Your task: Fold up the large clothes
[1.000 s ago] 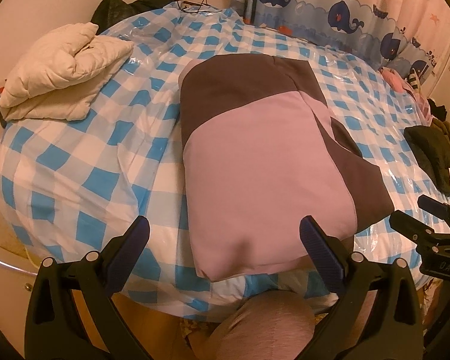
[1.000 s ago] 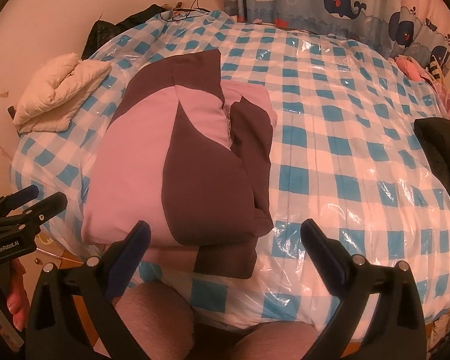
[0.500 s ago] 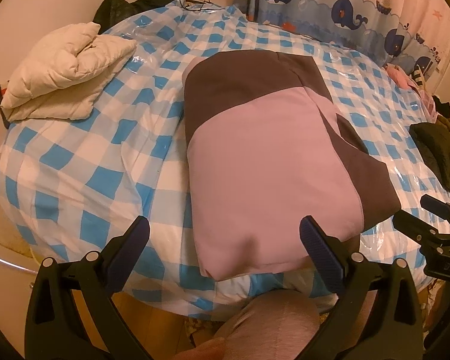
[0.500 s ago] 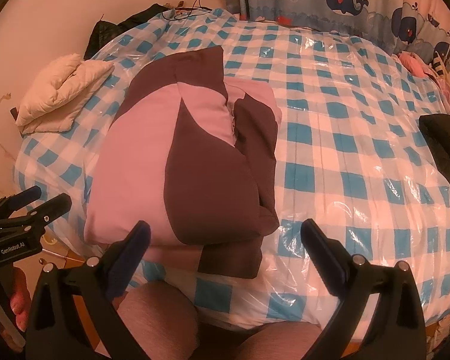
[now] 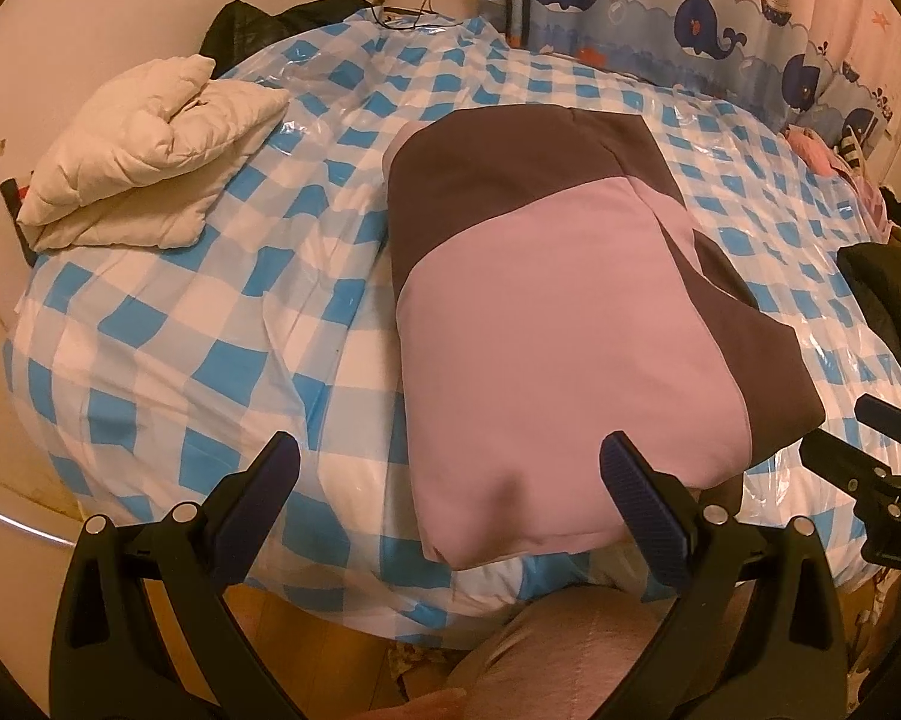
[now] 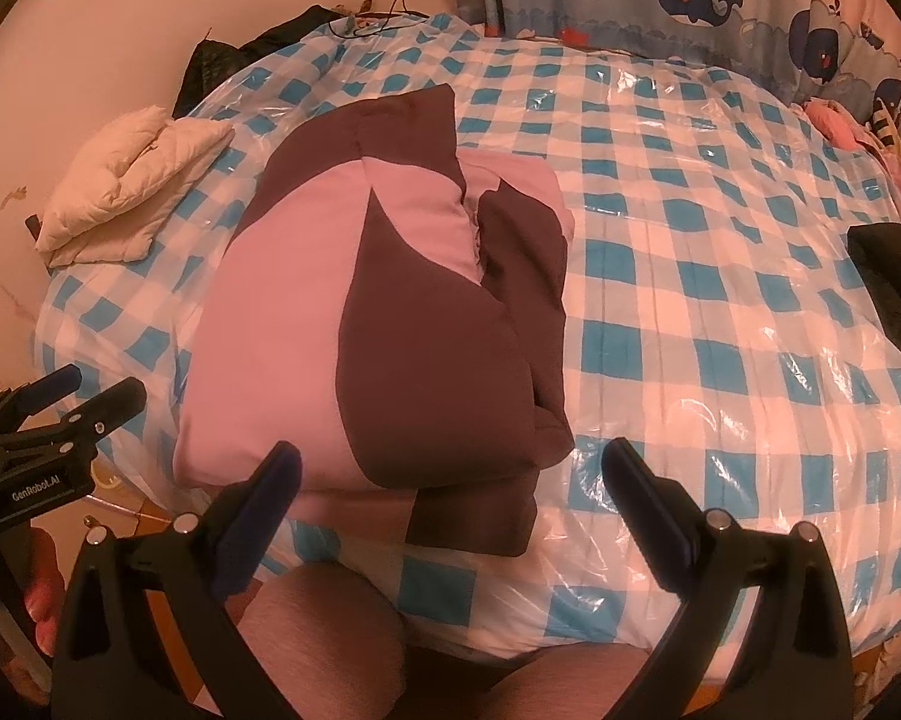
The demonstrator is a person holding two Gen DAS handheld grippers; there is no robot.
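The folded pink-and-brown padded garment (image 5: pixel 546 312) lies on the blue-and-white checked, plastic-covered bed (image 5: pixel 168 330), at its near edge. A cream quilted bundle (image 5: pixel 144 156) sits well left of it. Left gripper (image 5: pixel 450 474) and right gripper (image 6: pixel 450 474) hover before the garment, jaws wide, empty.

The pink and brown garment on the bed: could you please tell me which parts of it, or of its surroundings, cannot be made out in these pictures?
- Pink and brown garment: its underside and inner layers are hidden by its own folds in both views.
- Its near edge in the left wrist view is partly covered by a finger of the left gripper.
- Dark clothing: cut off by the right edge of the right wrist view, so its type is unclear.
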